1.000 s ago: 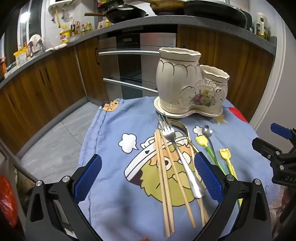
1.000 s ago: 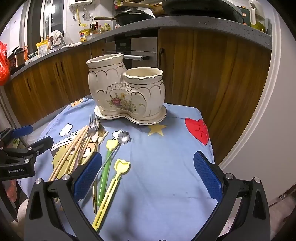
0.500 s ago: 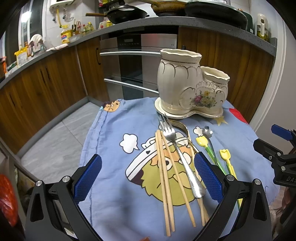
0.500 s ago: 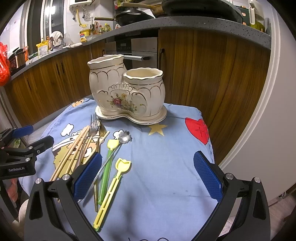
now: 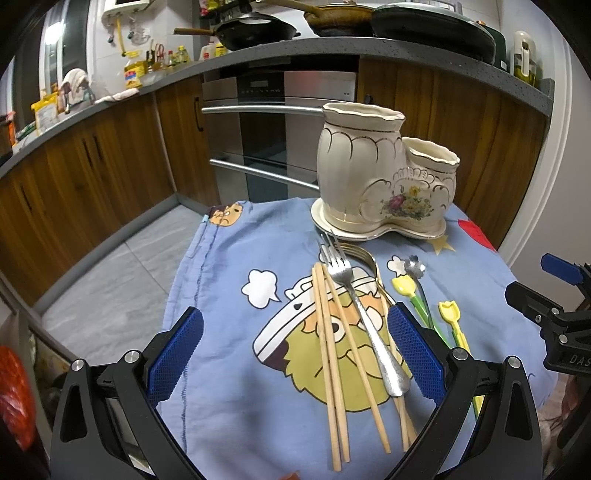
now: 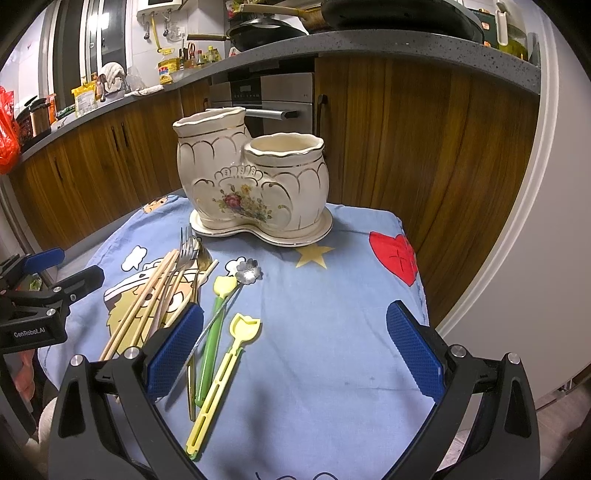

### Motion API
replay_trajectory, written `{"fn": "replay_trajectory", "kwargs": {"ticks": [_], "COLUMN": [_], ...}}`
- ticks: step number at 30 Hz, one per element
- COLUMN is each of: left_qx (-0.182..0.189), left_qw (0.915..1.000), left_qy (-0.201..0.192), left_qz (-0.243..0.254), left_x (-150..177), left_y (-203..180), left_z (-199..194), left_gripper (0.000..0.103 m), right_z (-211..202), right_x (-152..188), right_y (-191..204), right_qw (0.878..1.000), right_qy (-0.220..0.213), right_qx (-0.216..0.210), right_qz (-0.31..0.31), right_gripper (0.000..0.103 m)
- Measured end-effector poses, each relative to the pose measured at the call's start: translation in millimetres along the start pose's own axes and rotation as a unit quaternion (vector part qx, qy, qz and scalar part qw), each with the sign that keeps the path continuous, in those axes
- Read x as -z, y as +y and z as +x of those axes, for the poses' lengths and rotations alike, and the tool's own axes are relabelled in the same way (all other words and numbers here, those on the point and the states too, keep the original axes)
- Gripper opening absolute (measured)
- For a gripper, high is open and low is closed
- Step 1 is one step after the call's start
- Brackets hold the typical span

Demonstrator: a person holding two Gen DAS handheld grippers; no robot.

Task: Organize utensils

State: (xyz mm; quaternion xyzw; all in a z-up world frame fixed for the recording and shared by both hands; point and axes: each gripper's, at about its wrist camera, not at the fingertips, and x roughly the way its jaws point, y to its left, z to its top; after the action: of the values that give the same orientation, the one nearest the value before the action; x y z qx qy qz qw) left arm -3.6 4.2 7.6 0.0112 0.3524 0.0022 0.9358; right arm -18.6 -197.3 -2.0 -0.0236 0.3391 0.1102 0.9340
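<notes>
Blue cartoon cloth [image 5: 229, 280] carries everything. Left gripper [image 5: 295, 350], jaws spread, frames chopsticks [image 5: 328, 350] and silver fork [image 5: 365, 325]. Right gripper [image 6: 295, 347], spread too, has yellow spoons [image 6: 229, 343] by its left finger; ceramic holder [image 6: 255, 184] stands ahead.

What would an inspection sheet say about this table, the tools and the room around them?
Surface: small table under a blue cartoon cloth.
Job's things: empty cream two-pot holder on its saucer; chopsticks, silver fork, gold spoon, flower-tipped stirrer and two yellow tulip picks lying flat on the cloth.
Clutter: nothing seen on the table.
Grippers: left gripper and right gripper open, holding nothing.
Cables: nothing seen.
Surroundings: wooden cabinets, oven, pans on the counter.
</notes>
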Motion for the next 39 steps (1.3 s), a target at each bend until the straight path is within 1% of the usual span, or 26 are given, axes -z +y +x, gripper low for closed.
{"fn": "replay_trajectory", "kwargs": {"ticks": [15, 19, 24, 39], "left_qx": [0.002, 0.011, 0.0, -0.012], "left_qw": [1.0, 0.9998, 0.9999, 0.9999], "left_qy": [-0.001, 0.002, 0.002, 0.005], "left_qz": [-0.005, -0.018, -0.011, -0.006], "left_x": [-1.5, -3.4, -3.8, -0.2], "left_y": [1.2, 3.5, 0.8, 0.1], "left_z": [1.8, 2.5, 3.0, 3.8], "left_gripper": [0.099, 0.099, 0.099, 0.099], "right_z": [0.9, 1.4, -0.7, -0.6], "right_x": [-1.1, -1.3, -1.6, 0.7], "right_y": [-0.1, -0.2, -1.1, -3.5], "right_qw": [1.0, 1.0, 1.0, 1.0], "right_qy": [0.001, 0.002, 0.001, 0.005], "right_qx": [-0.001, 0.0, 0.001, 0.003], "right_qz": [-0.001, -0.001, 0.001, 0.005], "right_gripper": [0.098, 0.098, 0.098, 0.098]}}
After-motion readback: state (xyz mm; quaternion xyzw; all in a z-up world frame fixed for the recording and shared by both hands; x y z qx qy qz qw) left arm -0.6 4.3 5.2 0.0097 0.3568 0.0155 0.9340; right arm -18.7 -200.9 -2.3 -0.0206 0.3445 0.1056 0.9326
